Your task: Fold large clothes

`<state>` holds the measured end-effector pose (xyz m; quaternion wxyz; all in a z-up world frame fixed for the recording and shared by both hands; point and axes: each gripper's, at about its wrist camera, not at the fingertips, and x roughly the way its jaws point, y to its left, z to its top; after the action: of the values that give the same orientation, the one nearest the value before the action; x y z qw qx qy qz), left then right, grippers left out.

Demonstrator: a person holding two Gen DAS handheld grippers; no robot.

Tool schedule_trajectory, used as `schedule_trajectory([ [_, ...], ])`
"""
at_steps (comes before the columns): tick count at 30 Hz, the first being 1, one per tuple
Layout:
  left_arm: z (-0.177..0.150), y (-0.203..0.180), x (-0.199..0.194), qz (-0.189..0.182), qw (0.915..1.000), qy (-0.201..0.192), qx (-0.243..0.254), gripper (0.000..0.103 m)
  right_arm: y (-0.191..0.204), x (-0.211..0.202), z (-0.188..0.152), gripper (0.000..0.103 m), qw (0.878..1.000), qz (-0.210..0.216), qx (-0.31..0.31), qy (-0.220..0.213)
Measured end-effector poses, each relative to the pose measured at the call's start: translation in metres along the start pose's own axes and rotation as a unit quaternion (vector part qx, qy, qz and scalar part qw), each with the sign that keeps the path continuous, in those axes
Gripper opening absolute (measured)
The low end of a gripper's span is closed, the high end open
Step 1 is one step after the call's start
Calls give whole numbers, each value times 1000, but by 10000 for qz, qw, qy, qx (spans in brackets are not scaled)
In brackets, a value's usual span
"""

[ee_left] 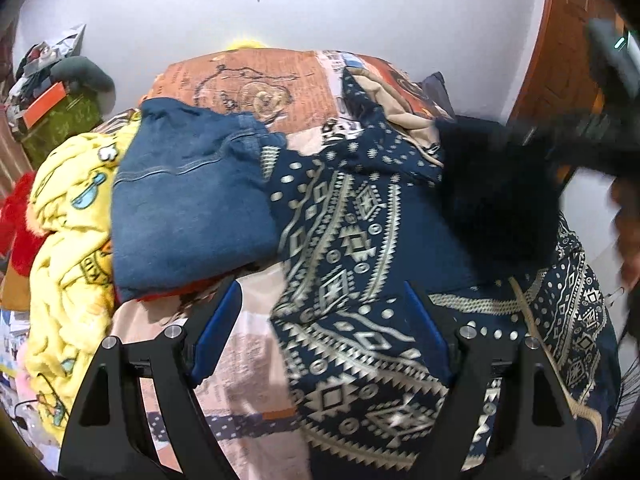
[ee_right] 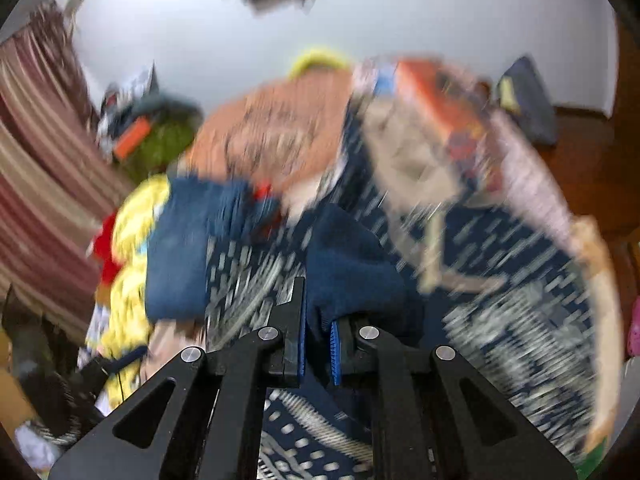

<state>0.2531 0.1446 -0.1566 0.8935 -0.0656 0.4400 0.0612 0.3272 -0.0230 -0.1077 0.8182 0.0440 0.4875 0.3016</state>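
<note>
A large navy garment with a cream geometric print (ee_left: 360,248) lies spread on the bed. My left gripper (ee_left: 320,304) is open just above its near left edge, holding nothing. My right gripper (ee_right: 318,312) is shut on a plain dark blue fold of cloth (ee_right: 352,264), lifted above the printed garment (ee_right: 520,320); that view is motion-blurred. In the left wrist view the right gripper shows blurred at the upper right, with the dark cloth (ee_left: 496,196) hanging from it.
Folded blue jeans (ee_left: 188,196) lie on the bed to the left, beside a yellow cartoon-print blanket (ee_left: 68,240) and something red (ee_left: 20,224). The bedsheet (ee_left: 256,84) is orange and pink. A cluttered shelf (ee_left: 52,100) stands far left. A striped curtain (ee_right: 40,168) hangs left.
</note>
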Motion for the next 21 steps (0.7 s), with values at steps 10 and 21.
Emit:
schedule_trajectory([
  [10, -22, 42, 0, 121, 9992, 235, -305, 81, 26, 69, -59, 31, 9858, -63, -405, 1628],
  [21, 5, -5, 6, -4, 9995, 142, 277, 81, -21, -24, -32, 54, 9965, -241, -435, 669],
])
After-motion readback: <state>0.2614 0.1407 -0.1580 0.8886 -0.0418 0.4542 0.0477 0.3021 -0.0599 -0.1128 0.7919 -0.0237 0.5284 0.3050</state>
